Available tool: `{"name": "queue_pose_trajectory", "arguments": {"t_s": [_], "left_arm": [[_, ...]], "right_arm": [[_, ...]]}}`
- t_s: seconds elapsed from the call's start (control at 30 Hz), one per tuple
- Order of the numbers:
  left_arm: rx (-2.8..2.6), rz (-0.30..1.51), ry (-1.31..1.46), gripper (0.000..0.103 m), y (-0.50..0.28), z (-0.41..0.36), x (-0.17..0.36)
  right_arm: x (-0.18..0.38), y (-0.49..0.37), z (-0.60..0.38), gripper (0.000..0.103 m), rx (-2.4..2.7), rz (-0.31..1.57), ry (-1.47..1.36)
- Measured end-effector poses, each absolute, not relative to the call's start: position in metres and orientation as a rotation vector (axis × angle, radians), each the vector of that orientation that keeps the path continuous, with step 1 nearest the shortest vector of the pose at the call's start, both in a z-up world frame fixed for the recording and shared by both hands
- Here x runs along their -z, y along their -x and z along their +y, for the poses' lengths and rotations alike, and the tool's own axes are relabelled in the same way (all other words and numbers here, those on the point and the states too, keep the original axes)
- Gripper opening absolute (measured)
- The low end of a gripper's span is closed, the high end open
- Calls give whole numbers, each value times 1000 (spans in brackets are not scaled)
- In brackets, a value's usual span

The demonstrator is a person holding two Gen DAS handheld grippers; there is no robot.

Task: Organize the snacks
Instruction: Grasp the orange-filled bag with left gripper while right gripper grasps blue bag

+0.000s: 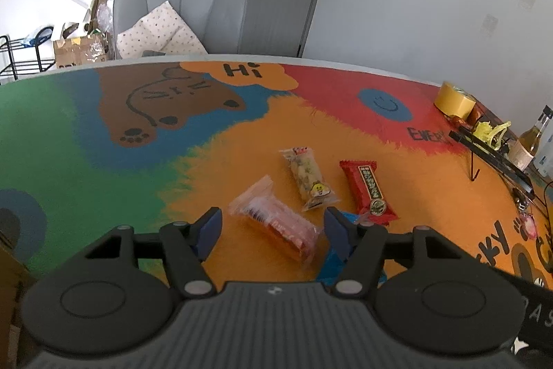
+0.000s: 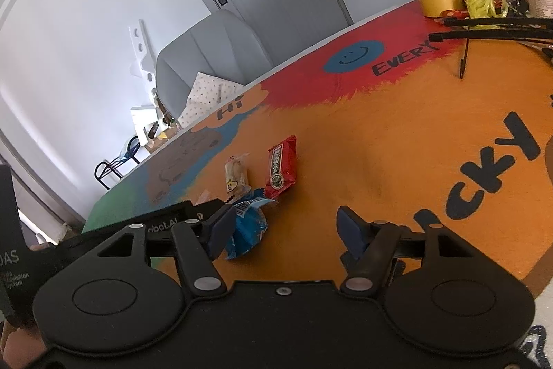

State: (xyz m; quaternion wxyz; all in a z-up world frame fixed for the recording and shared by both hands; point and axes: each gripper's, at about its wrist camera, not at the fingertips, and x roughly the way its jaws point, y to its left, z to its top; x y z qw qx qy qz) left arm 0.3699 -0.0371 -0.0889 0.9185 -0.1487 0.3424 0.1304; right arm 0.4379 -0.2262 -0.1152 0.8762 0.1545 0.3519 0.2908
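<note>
Several snack packets lie on the orange part of the colourful table mat (image 1: 86,144). A clear packet with pink-orange contents (image 1: 276,223) lies slantwise between the blue pads of my left gripper (image 1: 273,227), which is open and not pressing it. Beyond it lie a pale nut packet (image 1: 309,178) and a red packet (image 1: 368,192). A blue packet (image 1: 330,265) shows under the right finger. In the right wrist view my right gripper (image 2: 287,227) stands open, with the blue packet (image 2: 249,227) beside its left pad. The red packet (image 2: 281,166) and pale packet (image 2: 236,177) lie farther off.
A yellow tape roll (image 1: 454,101), a crumpled yellow-green bag (image 1: 490,130), a black wire stand (image 1: 490,154) and a bottle (image 1: 532,140) crowd the mat's right end. A grey chair (image 1: 183,6) with a dotted cushion stands behind the table. The left gripper's body (image 2: 166,223) shows in the right wrist view.
</note>
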Motion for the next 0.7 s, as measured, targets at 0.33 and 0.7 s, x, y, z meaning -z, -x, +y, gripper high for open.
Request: {"name": "queue_pose_trajectory", "arguments": {"t_s": [0.33, 0.7], "left_arm": [[-252, 713, 324, 27, -359, -30, 92], [-264, 704, 359, 24, -342, -17, 86]], "right_arm": [[113, -434, -212, 65, -612, 735, -298], [111, -435, -190, 65, -612, 737, -250]]}}
